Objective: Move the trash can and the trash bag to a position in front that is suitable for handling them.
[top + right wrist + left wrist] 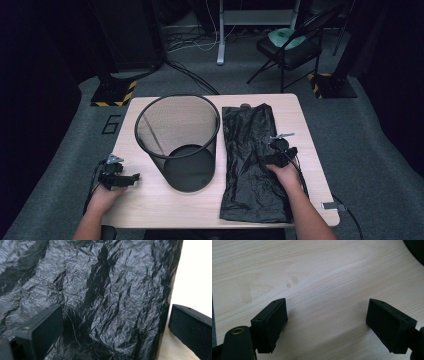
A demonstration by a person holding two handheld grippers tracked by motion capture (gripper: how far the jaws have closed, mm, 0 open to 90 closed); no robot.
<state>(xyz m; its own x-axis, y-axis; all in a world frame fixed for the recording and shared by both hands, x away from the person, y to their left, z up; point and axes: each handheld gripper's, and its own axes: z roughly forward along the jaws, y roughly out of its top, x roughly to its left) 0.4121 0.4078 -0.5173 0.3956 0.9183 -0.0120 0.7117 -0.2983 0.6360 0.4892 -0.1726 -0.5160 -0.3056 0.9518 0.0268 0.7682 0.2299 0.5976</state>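
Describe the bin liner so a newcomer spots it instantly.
On the light wooden table, look right of the black mesh wastebasket. The black plastic bag lies flat there, under the right gripper. Unlike the rigid upright basket, it is crinkled, glossy and limp.

Left forearm reaching in from the lower left, left hand (102,196) wrapped round the left gripper (134,179), held low and pointing right with jaws spread wide and nothing between them; right forearm angled in from the bottom right, right hand (286,175) behind the right gripper (278,148), pointing away from the person, tilted down, jaws standing wide apart, pads pressing on nothing.
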